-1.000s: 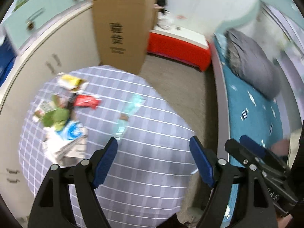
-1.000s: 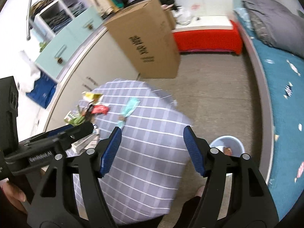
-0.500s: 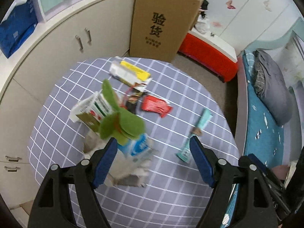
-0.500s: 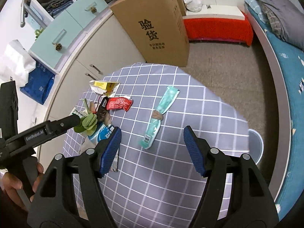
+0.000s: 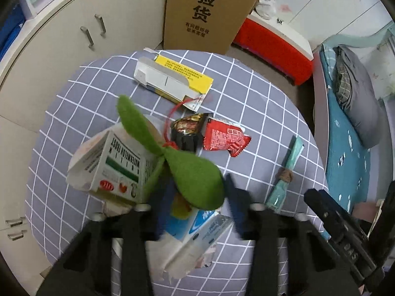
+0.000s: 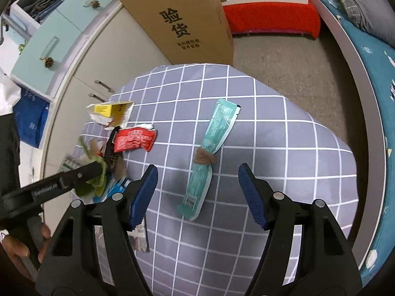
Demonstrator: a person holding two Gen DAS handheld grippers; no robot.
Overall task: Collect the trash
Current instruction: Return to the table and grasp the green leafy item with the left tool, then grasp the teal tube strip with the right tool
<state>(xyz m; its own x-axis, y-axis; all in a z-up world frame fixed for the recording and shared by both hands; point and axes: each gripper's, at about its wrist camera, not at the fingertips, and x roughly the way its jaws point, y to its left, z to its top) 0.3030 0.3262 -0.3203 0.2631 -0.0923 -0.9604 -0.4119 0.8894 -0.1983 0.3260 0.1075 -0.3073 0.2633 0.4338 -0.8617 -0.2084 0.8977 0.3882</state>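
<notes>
Nothing looks collected yet; all the trash I can see lies on the worktop, a grey cloth with a white grid, so nearly the whole job is left.

Toward the left edge sits the main heap. My left gripper has just been closing its jaws, narrow now, around the crumpled blue-and-white carton. The blur keeps me from telling whether the pads press on it. Over it lies a green felt leaf, soft and matte, and beside that a white folded cardboard box with green print, dented at the corners. Toward the far edge is a flattened yellow-and-white carton, stiff and opened out. Nearer the middle lie a glossy dark foil wrapper and a crinkled red snack packet, touching each other.

Right of these, alone near the worktop's middle, lies a long teal plastic sleeve, thin and limp, pinched at its waist by a brown knot. My right gripper hangs over its near end, jaws wide, holding nothing.
</notes>
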